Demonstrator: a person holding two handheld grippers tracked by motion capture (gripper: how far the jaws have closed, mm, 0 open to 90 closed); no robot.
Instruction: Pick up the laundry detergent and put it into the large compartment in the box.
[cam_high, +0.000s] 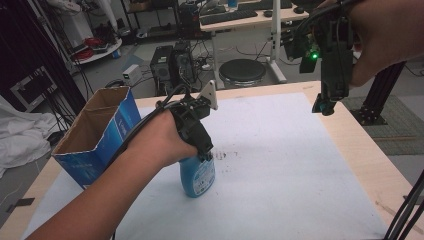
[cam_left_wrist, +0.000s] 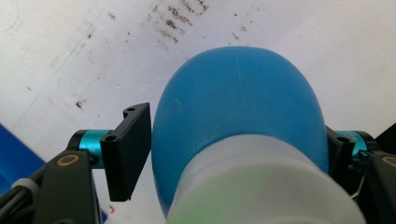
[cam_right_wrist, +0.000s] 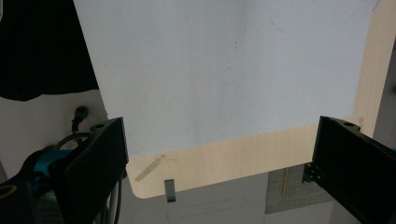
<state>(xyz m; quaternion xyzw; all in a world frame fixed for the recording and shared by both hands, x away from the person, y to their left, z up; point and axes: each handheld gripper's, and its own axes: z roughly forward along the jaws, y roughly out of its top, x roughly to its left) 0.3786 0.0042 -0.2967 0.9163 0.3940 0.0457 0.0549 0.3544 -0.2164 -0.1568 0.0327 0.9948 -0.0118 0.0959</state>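
High view: the left gripper reaches down onto an upright blue plastic bottle with a white label on the white table cover, beside an open blue cardboard box.

Left gripper view: the bottle sits between the jaws, its long axis vertical; whether the pads press on it I cannot tell.

Right gripper view: the right gripper is held wide apart, empty.

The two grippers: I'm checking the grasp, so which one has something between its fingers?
The left gripper, low over the white mat, has the blue bottle between its fingers. The right gripper hangs raised over the table's far right, fingers wide with nothing between.
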